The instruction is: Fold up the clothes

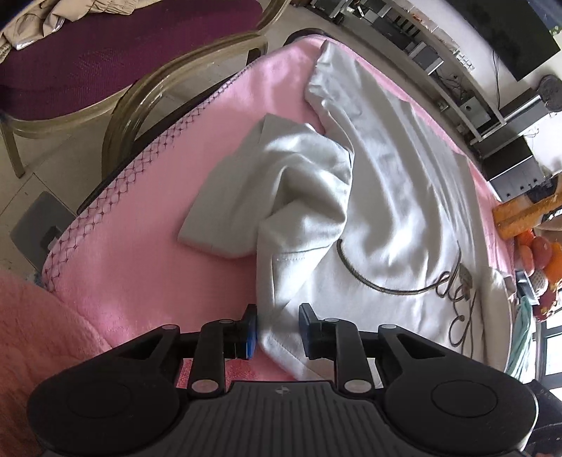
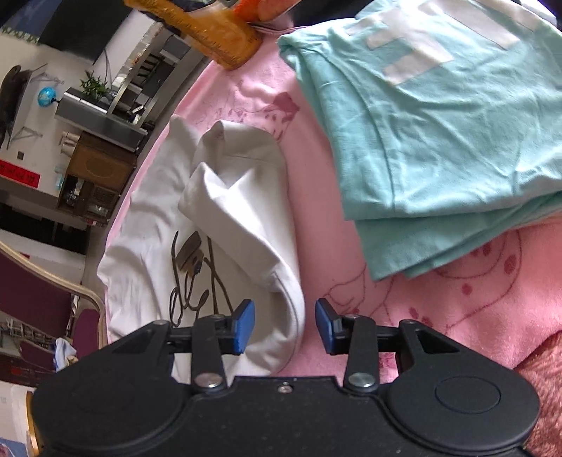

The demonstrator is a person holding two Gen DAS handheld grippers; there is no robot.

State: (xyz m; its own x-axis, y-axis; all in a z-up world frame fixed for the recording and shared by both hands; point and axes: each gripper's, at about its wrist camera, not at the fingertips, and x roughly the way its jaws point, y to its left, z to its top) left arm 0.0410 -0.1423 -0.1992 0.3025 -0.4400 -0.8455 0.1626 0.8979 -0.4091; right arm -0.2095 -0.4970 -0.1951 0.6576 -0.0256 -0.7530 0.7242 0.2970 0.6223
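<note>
Two grippers, one in each of your hands, hang low over the white T-shirt (image 1: 379,211) that lies spread on the pink blanket (image 1: 140,281). Your left gripper (image 1: 277,328) has its jaws parted, and a hemmed corner of the shirt lies between the blue pads (image 1: 250,334) with a clear gap on the right pad's side; whether the left pad touches the cloth you cannot tell. Your right gripper (image 2: 284,327) stands released too, jaws wider, and the rounded folded edge of the same shirt passes between them without either pad pressing on it. One sleeve (image 1: 224,218) is folded across toward the blanket's stitched left edge, and the shirt's dark looping print (image 1: 453,281) faces up near its middle. From the right wrist view, a folded mint T-shirt (image 2: 439,133) with white block letters lies on the blanket toward its far right corner, well apart from the white shirt. An orange packet (image 2: 217,38) sits at the blanket's far edge. No containers with contents can be made out clearly. Beyond the blanket's left edge stands a chair with a maroon seat (image 1: 116,56) carrying a crumpled beige cloth (image 1: 42,21). Farther back, metal shelving (image 1: 456,77) lines a pale wall, and a dark screen (image 1: 509,35) hangs above.
</note>
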